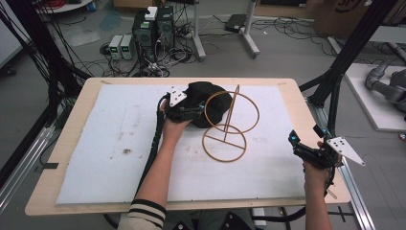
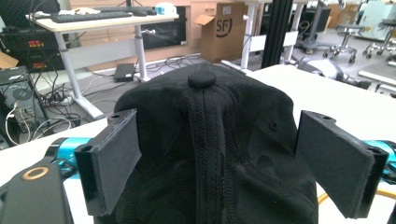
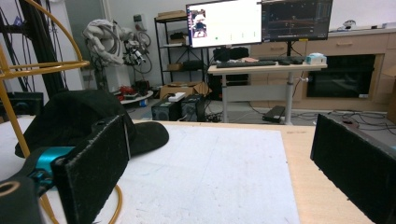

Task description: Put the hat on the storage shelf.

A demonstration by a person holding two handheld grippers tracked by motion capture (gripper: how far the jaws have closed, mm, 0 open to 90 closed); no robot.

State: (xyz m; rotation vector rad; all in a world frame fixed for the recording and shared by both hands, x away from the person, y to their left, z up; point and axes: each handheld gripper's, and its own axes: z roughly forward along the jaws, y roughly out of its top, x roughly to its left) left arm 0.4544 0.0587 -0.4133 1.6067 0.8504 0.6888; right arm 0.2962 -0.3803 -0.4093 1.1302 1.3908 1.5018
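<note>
A black cap [image 1: 205,98] lies on the white mat at the back centre, right beside a gold wire stand [image 1: 231,125] made of two rings and a slanted pole. My left gripper [image 1: 193,113] reaches the cap from the front. In the left gripper view the cap [image 2: 210,140] sits between the two wide-apart jaws of this gripper [image 2: 224,165], which is open. My right gripper [image 1: 295,143] hovers over the table's right edge, open and holding nothing. In the right gripper view its jaws [image 3: 224,172] frame bare mat, with the cap [image 3: 79,119] and the stand [image 3: 11,74] far left.
The white foam mat [image 1: 119,143] covers most of the wooden table [image 1: 76,110]. A black frame post [image 1: 335,91] stands off the right edge. Power supplies [image 1: 153,28] and cables lie on the floor behind. A desk with monitors [image 3: 257,21] is farther off.
</note>
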